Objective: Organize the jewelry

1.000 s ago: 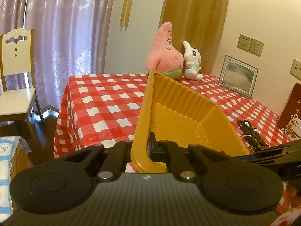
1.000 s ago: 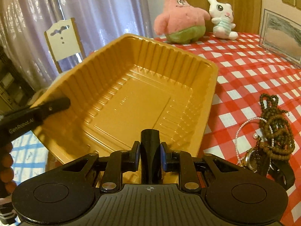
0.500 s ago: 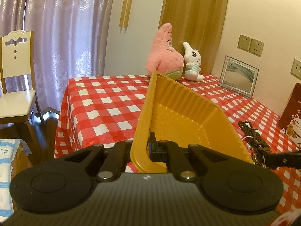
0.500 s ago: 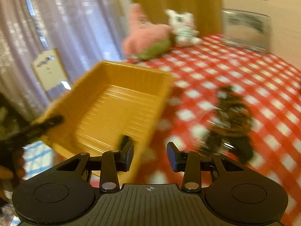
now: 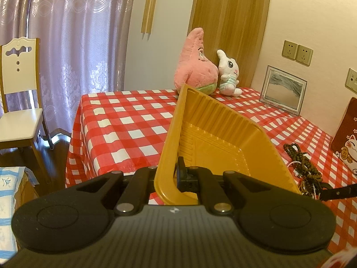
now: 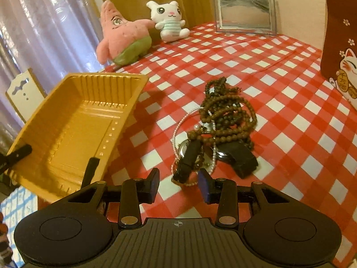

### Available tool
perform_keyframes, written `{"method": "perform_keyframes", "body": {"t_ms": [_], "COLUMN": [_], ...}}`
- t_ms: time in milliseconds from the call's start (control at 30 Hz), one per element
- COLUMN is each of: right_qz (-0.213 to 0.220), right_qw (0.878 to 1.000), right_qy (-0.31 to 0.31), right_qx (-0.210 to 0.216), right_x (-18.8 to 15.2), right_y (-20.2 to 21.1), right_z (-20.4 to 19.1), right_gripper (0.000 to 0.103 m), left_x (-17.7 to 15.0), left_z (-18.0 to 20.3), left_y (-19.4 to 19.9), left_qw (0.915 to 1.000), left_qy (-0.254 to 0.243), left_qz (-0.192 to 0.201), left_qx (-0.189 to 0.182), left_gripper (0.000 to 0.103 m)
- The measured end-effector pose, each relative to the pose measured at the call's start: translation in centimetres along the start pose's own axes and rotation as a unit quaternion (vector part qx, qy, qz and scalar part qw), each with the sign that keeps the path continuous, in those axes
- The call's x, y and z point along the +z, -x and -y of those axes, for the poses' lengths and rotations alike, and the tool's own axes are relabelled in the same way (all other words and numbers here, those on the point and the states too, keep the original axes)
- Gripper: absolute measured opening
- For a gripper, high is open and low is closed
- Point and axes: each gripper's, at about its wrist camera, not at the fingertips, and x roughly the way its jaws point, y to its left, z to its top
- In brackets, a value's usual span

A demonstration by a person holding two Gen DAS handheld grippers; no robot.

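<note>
The yellow plastic tray (image 5: 214,138) was clamped by its near rim in the left gripper (image 5: 173,178), the jaws pressed together on the thin wall, and was held tilted above the edge of the red-and-white checked tablecloth (image 5: 125,120); in the right wrist view the same tray filled the lower left of the frame, empty, with one dark finger of the left gripper seen at its near corner. The right gripper (image 6: 178,184) was shown at the bottom centre of its own view with its blue-padded jaws apart — they had just been opening — and nothing was gripped between them. Just beyond its fingertips, at the centre of the frame, a tangled heap of jewelry (image 6: 221,122) was lying on the cloth: brown bead strings, a thin pearl strand and a watch with a black strap. The heap was seen beside the tray, not in it. At the upper left of that view a pink star plush (image 6: 121,33) and a white rabbit plush (image 6: 169,20) were set side by side — with a framed picture (image 6: 245,11) to their right.
</note>
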Motion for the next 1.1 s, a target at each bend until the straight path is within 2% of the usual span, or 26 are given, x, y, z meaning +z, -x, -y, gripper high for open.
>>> {"method": "perform_keyframes", "body": {"t_ms": [233, 300, 333, 633, 867, 1100], "right_qz": [-0.005, -0.007, -0.009, 0.004, -0.013, 0.009], "right_qw": [0.996, 0.994, 0.994, 0.994, 0.996, 0.996], "right_qy": [-0.085, -0.104, -0.111, -0.075, -0.064, -0.066], "right_qx": [0.005, 0.019, 0.023, 0.073, 0.063, 0.064], "right_x": [1.1, 1.1, 1.0, -1.0, -3.6, -2.6], "right_y": [-2.0, -2.1, -2.0, 2.1, 4.6, 6.4], "right_z": [2.0, 2.7, 3.0, 3.2, 3.4, 3.4], "right_gripper": [0.038, 0.018, 0.017, 0.016, 0.016, 0.016], "left_x": [0.0, 0.0, 0.1, 0.2, 0.2, 0.1], "left_z": [0.0, 0.0, 0.1, 0.1, 0.1, 0.2], "left_y": [0.0, 0.0, 0.0, 0.0, -0.1, 0.0], "left_qw": [1.0, 1.0, 1.0, 1.0, 1.0, 1.0], "left_qy": [0.0, 0.0, 0.0, 0.0, -0.001, -0.002], "left_qz": [0.0, 0.0, 0.001, 0.001, 0.0, -0.001], "left_qx": [0.0, 0.0, 0.001, 0.0, 0.0, -0.002], "left_gripper": [0.005, 0.005, 0.005, 0.005, 0.005, 0.005]}}
